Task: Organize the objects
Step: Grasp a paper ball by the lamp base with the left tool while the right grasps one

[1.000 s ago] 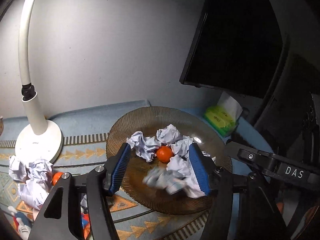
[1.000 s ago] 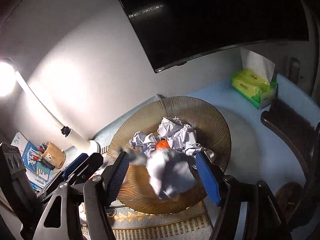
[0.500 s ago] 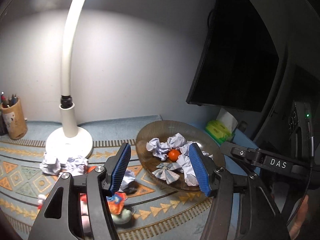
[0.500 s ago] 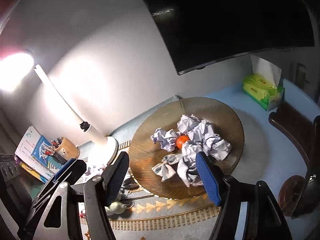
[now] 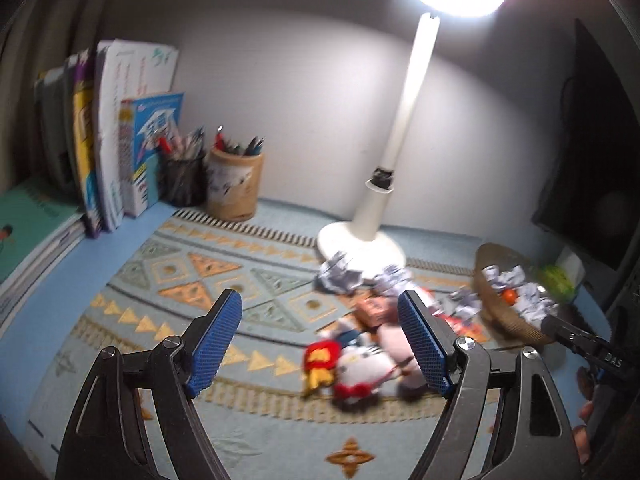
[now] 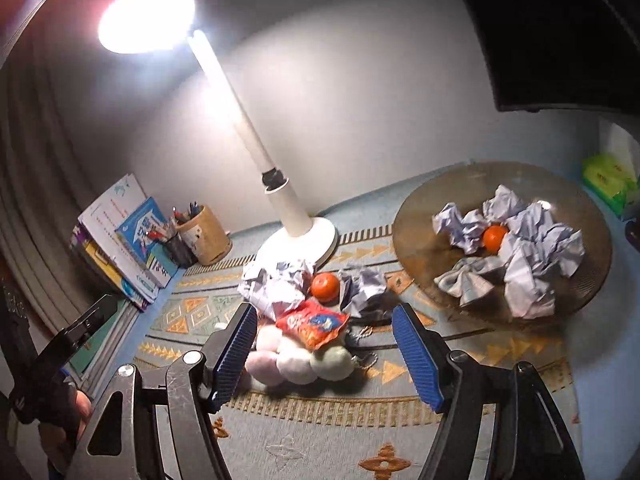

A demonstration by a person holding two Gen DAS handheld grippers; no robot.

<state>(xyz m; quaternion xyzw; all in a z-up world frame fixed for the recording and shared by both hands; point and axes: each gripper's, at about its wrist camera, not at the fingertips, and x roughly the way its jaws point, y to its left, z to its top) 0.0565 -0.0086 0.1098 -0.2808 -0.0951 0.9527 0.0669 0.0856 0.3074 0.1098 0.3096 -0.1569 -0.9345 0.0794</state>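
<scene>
Through the left wrist camera we see our left gripper (image 5: 320,344) spread wide with nothing between its blue pads, hanging above the patterned mat (image 5: 192,280). Ahead of it lies a blurred heap of plush toys (image 5: 356,368), with crumpled paper balls (image 5: 340,276) just beside the desk lamp (image 5: 372,232). Far right sits the brown dish (image 5: 504,316), already carrying paper balls and an orange. Books (image 5: 120,152) and a pen holder (image 5: 234,184) stand against the wall, seemingly in order. Through the right wrist camera our right gripper (image 6: 324,350) is likewise wide open and empty, poised over a red snack packet (image 6: 312,322) that rests on three pale plush balls (image 6: 298,360). Behind them a loose orange (image 6: 326,286) sits between two paper wads (image 6: 276,284) near the lamp base. The dish (image 6: 416,240) holds several paper wads around a second orange (image 6: 495,238). We judge the sorting roughly half done: the dish is filling, but the wads, the orange, the packet and the toys on the mat remain to be gathered.
</scene>
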